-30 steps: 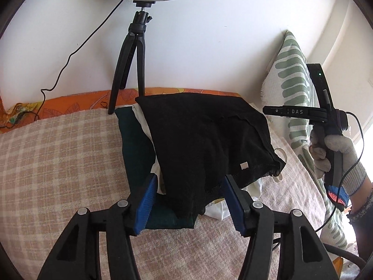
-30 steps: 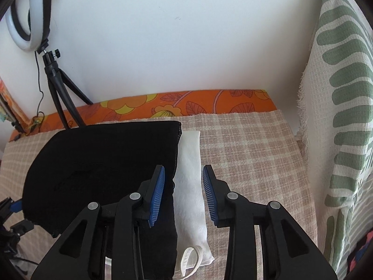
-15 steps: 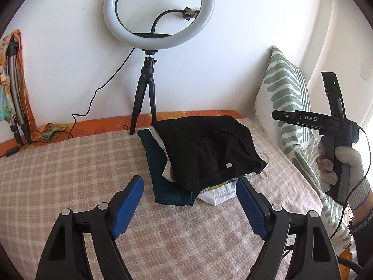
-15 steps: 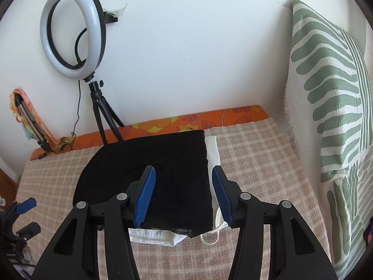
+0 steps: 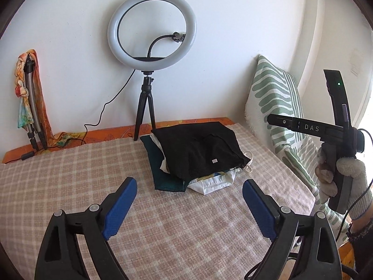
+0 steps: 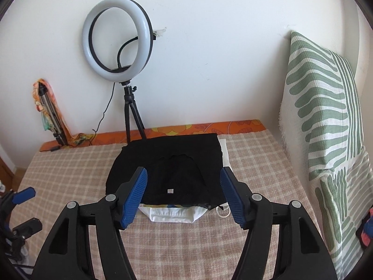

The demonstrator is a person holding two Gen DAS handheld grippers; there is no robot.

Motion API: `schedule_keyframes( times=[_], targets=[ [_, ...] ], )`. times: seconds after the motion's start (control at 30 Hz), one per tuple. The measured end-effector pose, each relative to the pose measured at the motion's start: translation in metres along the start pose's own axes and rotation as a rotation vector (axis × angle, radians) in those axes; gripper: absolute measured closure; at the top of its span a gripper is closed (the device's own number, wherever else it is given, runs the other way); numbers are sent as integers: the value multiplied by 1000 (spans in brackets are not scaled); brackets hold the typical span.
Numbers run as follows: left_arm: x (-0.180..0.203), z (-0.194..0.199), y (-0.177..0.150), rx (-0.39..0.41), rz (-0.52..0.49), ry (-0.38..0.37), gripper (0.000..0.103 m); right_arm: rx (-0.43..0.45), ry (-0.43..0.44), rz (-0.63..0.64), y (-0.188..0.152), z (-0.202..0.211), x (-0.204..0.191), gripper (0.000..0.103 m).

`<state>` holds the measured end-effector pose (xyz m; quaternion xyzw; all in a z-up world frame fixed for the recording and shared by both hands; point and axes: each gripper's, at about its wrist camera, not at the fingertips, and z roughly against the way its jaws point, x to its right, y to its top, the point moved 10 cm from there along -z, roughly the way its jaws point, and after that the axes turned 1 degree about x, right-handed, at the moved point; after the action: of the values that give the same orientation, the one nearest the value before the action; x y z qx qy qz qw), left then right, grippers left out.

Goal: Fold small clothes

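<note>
A folded black garment lies on top of a stack of folded clothes on the checked bed cover; it also shows in the right wrist view. Under it are a dark green piece and a white piece, the latter also seen from the right. My left gripper is open and empty, well back from the stack. My right gripper is open and empty, above the near edge of the stack. The right gripper's body shows at the right of the left wrist view.
A ring light on a black tripod stands behind the stack against the wall. A green-striped pillow leans at the right. A folded tripod wrapped in orange cloth leans at the far left. The checked bed cover spreads left of the stack.
Both grippers pulled back and up from the stack and opened wider. The black garment stays on top of the stack.
</note>
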<state>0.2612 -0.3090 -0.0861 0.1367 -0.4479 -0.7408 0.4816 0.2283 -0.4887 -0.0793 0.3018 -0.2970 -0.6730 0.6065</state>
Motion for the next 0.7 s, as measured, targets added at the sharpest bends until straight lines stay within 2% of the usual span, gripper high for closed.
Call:
schedule_keyframes(
  times=[0.07,0.2,0.47,0.6,0.7],
  targets=[
    [3,12,-2,11,-8,1,4,4,-11,1,-7,12,-6,36],
    [6,35,-5,47,-3,8,0,27,-44,10,-18,38,-15,22],
    [16,70,-18,78,-30,50,0,61,-140,32,-35,79,-24,22],
    [16,88,-19,113,-22,80,0,86,-144,33,-40,91,-27,22],
    [13,92,-24,97,-14,93,0,94,-139,31,-43,98,-29,22]
  ],
)
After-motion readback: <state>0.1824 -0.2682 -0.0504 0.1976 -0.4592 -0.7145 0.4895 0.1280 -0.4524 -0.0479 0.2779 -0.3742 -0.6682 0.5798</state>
